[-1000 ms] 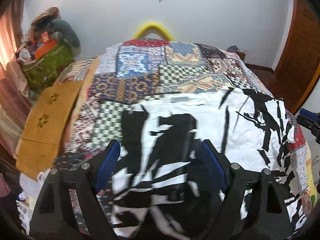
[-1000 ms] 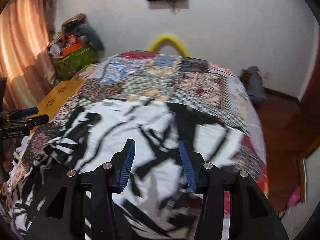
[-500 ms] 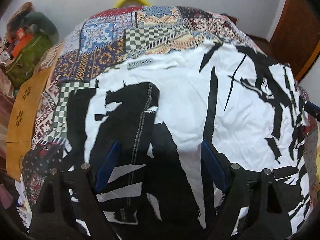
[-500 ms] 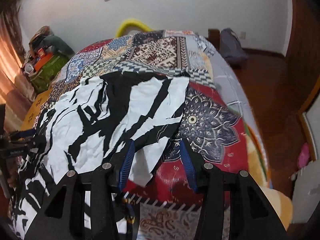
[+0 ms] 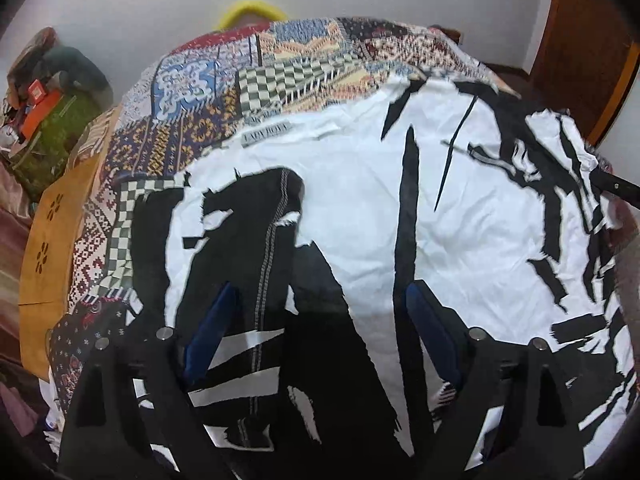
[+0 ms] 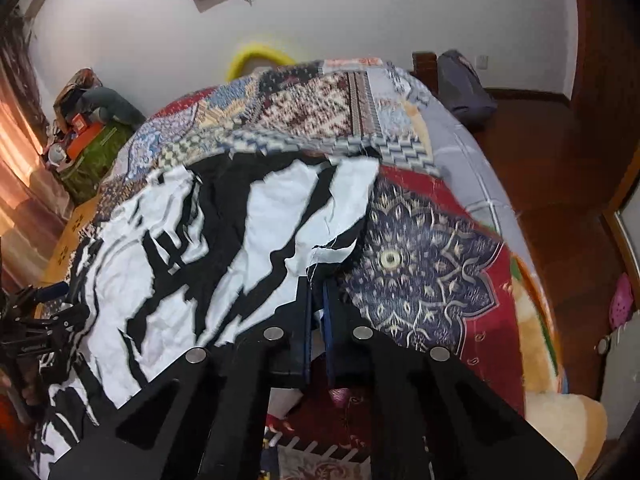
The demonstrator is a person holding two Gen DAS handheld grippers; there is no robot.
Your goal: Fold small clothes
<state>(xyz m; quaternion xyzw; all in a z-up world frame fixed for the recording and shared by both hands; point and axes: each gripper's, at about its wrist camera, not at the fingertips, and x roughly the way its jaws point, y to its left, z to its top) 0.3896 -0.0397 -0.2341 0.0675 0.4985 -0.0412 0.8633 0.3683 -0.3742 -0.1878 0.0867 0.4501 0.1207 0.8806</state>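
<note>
A black-and-white patterned garment (image 5: 360, 220) lies spread on the patchwork bedspread (image 5: 280, 68). It also shows in the right wrist view (image 6: 224, 248). My left gripper (image 5: 320, 332) is open, its blue-padded fingers wide apart just above the garment's near part. My right gripper (image 6: 317, 312) is shut on the garment's near right corner, with cloth pinched between the pads. The left gripper also shows at the left edge of the right wrist view (image 6: 36, 320).
The bed's right edge (image 6: 520, 240) drops to a wooden floor (image 6: 560, 168). An orange board (image 5: 52, 240) lies along the bed's left side. A pile of bags (image 5: 44, 112) stands by the far left wall. A yellow hoop (image 5: 252, 10) is behind the bed.
My right gripper has closed on the garment's right corner. My left gripper has stayed open and moved closer over the garment.
</note>
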